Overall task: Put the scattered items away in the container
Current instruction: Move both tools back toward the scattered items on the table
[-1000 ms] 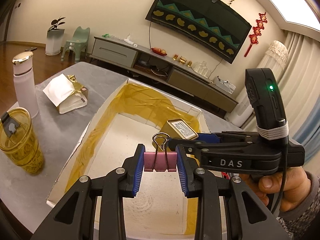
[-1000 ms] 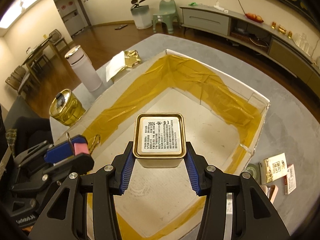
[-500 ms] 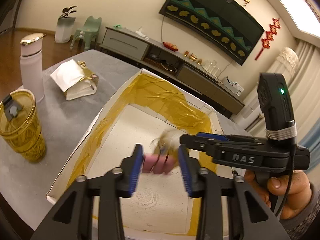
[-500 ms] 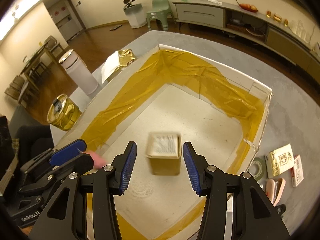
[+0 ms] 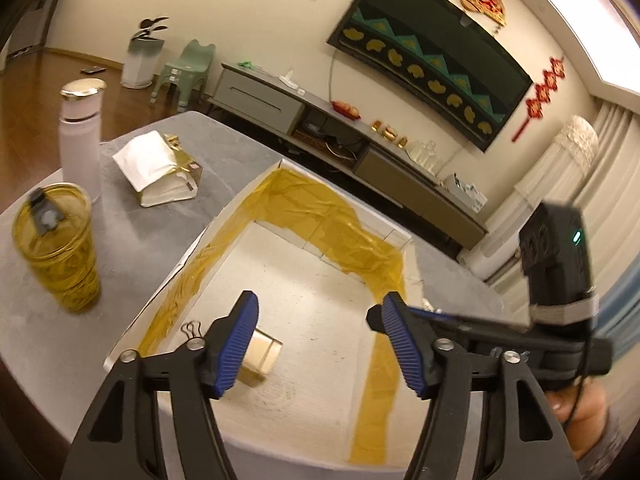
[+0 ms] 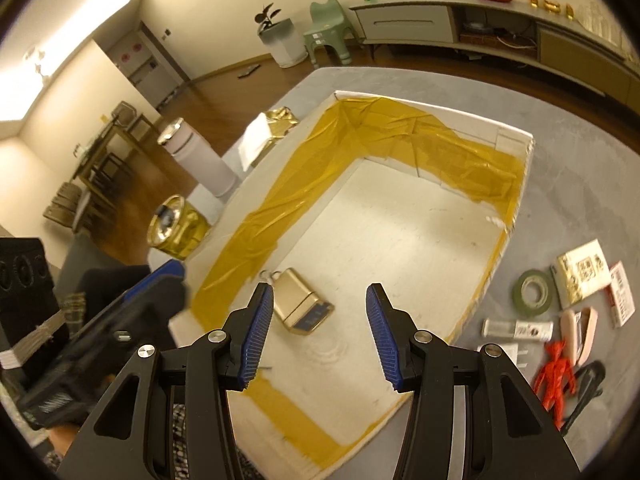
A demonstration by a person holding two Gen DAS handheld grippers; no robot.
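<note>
Hovering over box [image 6: 516, 216], both claws gape empty: left gripper [image 5: 320, 346], right gripper [image 6: 320, 332]. Gold tin [image 6: 302, 306] lies inside, just ahead of right claw. Drop step looks finished; next, right claw swings toward clutter at its right, tape roll [image 6: 534, 292].

— Inspector, what is sitting inside the white box [image 6: 516, 136]?

— One gold tin [image 6: 301, 307] and one binder clip [image 5: 191, 328] are lying there.

— And on the grey table [image 6: 576, 208]?

— One tape roll [image 6: 535, 292], one red figure [image 6: 557, 376], one white tube [image 6: 518, 328], two printed packets [image 6: 585, 273], one yellow cup [image 5: 56, 248], one white bottle [image 5: 80, 136] and one gold bag [image 5: 160, 168] are showing.
</note>
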